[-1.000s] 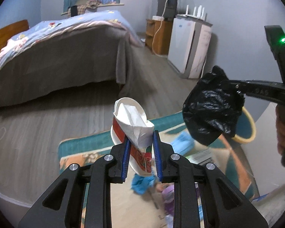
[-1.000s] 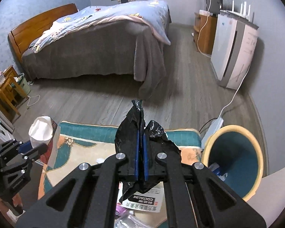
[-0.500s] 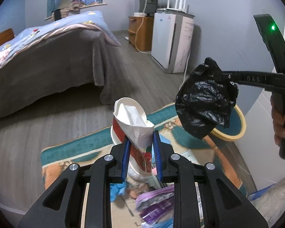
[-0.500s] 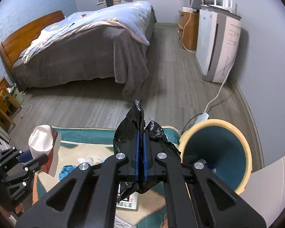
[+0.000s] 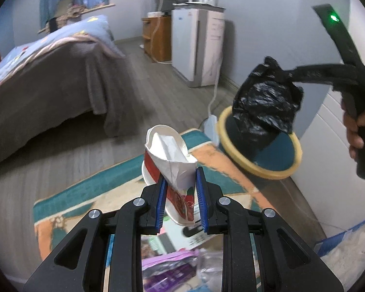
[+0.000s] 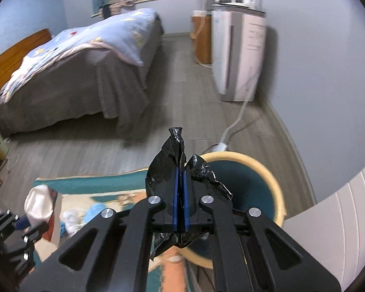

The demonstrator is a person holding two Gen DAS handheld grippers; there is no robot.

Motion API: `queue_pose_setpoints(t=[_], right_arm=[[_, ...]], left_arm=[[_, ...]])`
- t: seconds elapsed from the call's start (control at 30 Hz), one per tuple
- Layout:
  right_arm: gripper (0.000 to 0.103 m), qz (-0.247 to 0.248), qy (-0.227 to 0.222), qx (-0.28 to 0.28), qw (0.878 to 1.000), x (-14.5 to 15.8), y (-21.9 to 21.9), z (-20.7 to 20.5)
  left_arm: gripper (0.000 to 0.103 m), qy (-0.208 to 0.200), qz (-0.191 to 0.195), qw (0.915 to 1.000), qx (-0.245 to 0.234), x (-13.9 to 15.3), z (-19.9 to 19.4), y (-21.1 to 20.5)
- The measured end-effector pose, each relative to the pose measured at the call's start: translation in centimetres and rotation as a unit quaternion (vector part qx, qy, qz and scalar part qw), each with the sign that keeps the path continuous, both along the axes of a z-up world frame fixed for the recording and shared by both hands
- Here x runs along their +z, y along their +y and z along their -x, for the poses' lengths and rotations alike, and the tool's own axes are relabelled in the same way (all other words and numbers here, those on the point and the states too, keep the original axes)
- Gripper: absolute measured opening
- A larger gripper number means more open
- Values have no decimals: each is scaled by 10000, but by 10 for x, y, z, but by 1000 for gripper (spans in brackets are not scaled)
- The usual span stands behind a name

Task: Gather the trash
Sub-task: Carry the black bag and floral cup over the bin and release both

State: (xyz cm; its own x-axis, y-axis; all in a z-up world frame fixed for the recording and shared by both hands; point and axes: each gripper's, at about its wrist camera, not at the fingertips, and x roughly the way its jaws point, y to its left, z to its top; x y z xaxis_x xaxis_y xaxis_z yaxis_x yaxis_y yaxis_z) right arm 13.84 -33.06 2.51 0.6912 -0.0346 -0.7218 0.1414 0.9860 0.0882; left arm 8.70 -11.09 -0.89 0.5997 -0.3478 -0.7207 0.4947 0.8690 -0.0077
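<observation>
Here the left tool [image 5: 180,189] is clamping a crushed paper cup [image 5: 170,168] above the patterned rug [image 5: 90,189], while the right tool [image 6: 180,189] is squeezing a crumpled black plastic bag [image 6: 163,180] tight, hanging over the yellow-rimmed bin [image 6: 272,182] at the rug's far right corner.

Crumpled black bag [image 5: 265,104] above teal bin [image 5: 275,155]; crushed cup [image 5: 172,163] held.
</observation>
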Motion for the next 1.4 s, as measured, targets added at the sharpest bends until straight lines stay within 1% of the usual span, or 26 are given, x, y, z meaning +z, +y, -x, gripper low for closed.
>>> queue_pose_setpoints(t=[0.07, 0.17, 0.27, 0.33, 0.43, 0.57, 0.67, 0.83, 0.9, 1.03, 1.07, 1.13, 1.2, 1.3, 1.4], right_arm=[[3, -27, 32, -120, 9999, -4, -9, 0], [3, -11, 114, -287, 9995, -10, -23, 0], [3, -111, 208, -533, 9983, -18, -40, -1], [3, -16, 265, -628, 9977, -22, -45, -2], [3, -23, 414, -795, 9960, -34, -56, -4], [3, -38, 684, -958, 9930, -54, -66, -9], [3, -185, 863, -1032, 9907, -68, -72, -13], [3, -366, 993, -1084, 9884, -77, -76, -13], [3, -484, 1011, -1070, 9879, -79, -78, -12], [3, -938, 1041, -1102, 9840, -84, -85, -12], [3, -1006, 1042, -1105, 9833, -86, -87, -12], [3, -1269, 1024, -1065, 9808, -89, -89, -13], [4, -1479, 1017, -1003, 9786, -92, -89, -14], [4, -1601, 1021, -878, 9779, -93, -84, -17], [4, -1901, 1014, -709, 9739, -95, -78, -20]], left_arm=[[25, -66, -45, 9999, -125, 1, 3, -13], [25, -58, -71, 9995, -304, -2, 3, -36], [25, 17, -56, 9988, -493, -7, 3, -59], [25, 60, -102, 9978, -655, -10, 2, -75], [25, 79, -224, 9957, -899, -15, -2, -100], [25, 221, -199, 9938, -1072, -26, -17, -127], [25, 281, -149, 9927, -1165, -33, -28, -143], [25, 287, -113, 9917, -1245, -43, -42, -168], [25, 264, -175, 9913, -1279, -48, -48, -177], [25, 242, -400, 9902, -1317, -59, -54, -191], [28, 246, -422, 9903, -1298, -62, -56, -193], [37, 254, -408, 9912, -1233, -64, -58, -191], [59, 230, -379, 9922, -1164, -64, -58, -187], [60, 201, -358, 9937, -1045, -63, -60, -179], [65, 180, -319, 9949, -942, -59, -58, -169]])
